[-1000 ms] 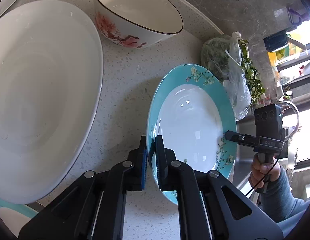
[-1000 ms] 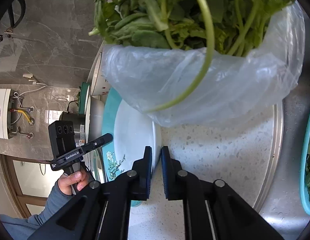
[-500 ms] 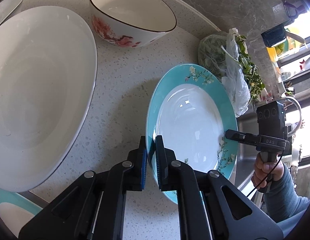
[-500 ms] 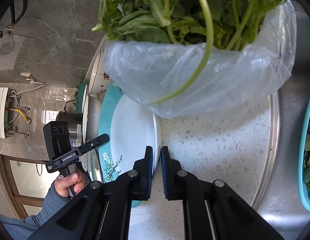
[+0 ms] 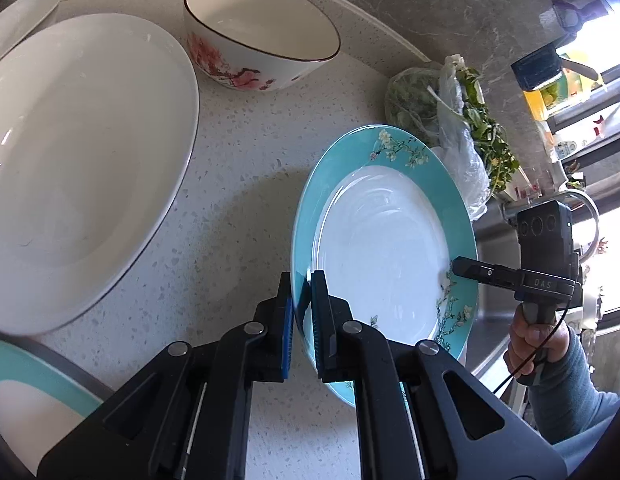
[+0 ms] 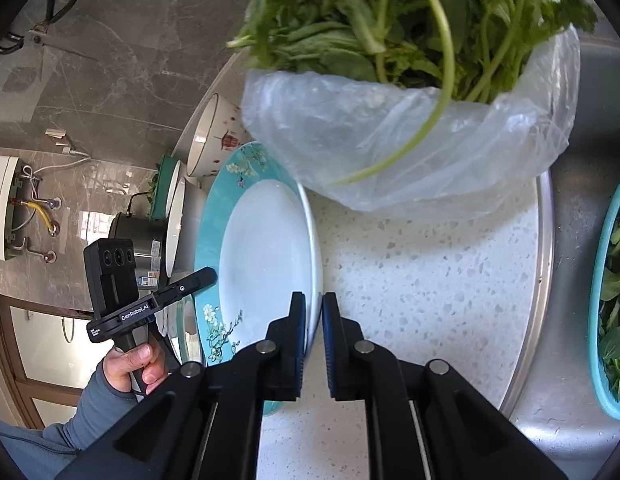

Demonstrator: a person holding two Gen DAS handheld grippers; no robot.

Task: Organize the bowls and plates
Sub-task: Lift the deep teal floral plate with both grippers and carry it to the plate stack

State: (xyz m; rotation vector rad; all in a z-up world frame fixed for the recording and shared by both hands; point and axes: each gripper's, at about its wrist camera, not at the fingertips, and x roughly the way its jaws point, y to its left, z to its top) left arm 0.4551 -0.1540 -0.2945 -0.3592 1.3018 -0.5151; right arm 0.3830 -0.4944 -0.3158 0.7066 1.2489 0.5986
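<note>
Speckled pale stone counter [image 5: 238, 184] underfoot of everything, steel-edged, backed by a grey marbled wall [image 5: 450, 4]; bright window off to the side, steel sink [image 6: 582, 240] beyond the counter edge. Two grippers clamped on one dish: left gripper [image 5: 302, 300] pinching the near rim of the teal-rimmed white floral plate [image 5: 382, 248], right gripper [image 6: 313, 312] clenched on the opposite rim, plate tilted up off the counter between them. Counting crockery: one big white oval plate [image 5: 82, 152], one white bowl with pink blossoms [image 5: 258, 36] behind it, a second teal-rimmed plate [image 5: 26, 384] lower left, a small white dish [image 5: 22, 12] far corner. One clear plastic bag of leafy greens [image 6: 410, 120] just beside the held plate; one teal basket [image 6: 602, 320] in the sink.
</note>
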